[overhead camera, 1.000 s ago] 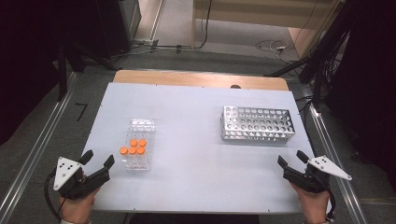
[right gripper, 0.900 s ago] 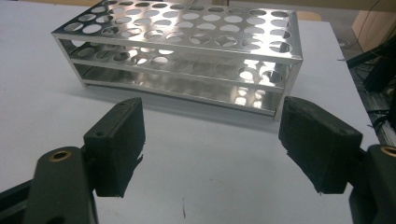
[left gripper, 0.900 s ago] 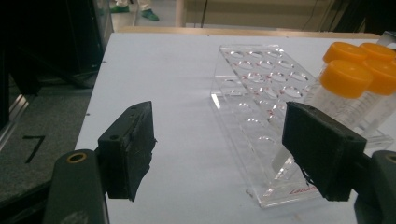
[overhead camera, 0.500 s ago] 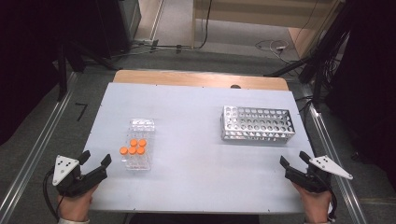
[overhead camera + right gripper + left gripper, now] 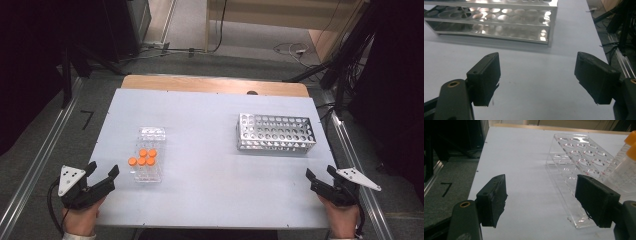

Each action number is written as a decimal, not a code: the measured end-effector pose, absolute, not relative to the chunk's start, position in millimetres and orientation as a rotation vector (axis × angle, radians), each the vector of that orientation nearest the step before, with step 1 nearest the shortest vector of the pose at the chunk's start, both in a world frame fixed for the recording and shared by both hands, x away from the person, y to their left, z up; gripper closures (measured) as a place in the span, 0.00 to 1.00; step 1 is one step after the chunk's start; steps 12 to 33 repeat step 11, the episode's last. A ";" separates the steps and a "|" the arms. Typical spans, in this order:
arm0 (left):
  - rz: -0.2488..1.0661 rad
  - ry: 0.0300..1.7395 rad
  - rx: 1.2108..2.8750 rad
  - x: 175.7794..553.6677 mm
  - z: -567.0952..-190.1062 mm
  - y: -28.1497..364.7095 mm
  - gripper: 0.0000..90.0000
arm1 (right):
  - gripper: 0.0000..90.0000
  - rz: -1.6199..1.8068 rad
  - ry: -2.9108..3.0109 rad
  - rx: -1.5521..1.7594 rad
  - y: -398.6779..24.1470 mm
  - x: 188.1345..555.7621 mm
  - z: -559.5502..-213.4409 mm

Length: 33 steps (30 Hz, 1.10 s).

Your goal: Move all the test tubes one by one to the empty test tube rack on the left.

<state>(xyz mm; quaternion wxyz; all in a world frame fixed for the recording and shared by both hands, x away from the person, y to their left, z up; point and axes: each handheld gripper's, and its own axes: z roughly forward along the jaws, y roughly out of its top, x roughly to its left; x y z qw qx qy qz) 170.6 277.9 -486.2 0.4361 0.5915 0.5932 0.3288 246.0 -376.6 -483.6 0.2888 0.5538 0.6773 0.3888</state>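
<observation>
A clear plastic rack stands left of the table's middle, with several orange-capped tubes in its near end. In the left gripper view the clear rack lies just ahead, and two orange-capped tubes rise at the right edge. A silver metal rack with no tubes stands to the right; in the right gripper view the metal rack spans the top. My left gripper rests open at the near left corner. My right gripper rests open at the near right corner. Nothing is between the jaws of either.
The pale blue table top has a wooden strip along its far edge. Metal rails run along both sides on the grey floor. Cables lie on the floor beyond the table.
Both hands have drawn slightly back toward the near edge of the table. The racks and tubes have not moved.
</observation>
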 end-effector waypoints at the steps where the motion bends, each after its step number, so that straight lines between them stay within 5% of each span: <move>1: 0.813 1.481 1.472 171.2 -486.9 278.1 0.28 | 0.21 1.036 1.804 1.487 -379.0 246.7 -484.8; 33: 0.796 1.496 1.486 176.0 -491.3 279.9 0.28 | 0.19 1.006 1.795 1.573 -394.0 251.1 -494.5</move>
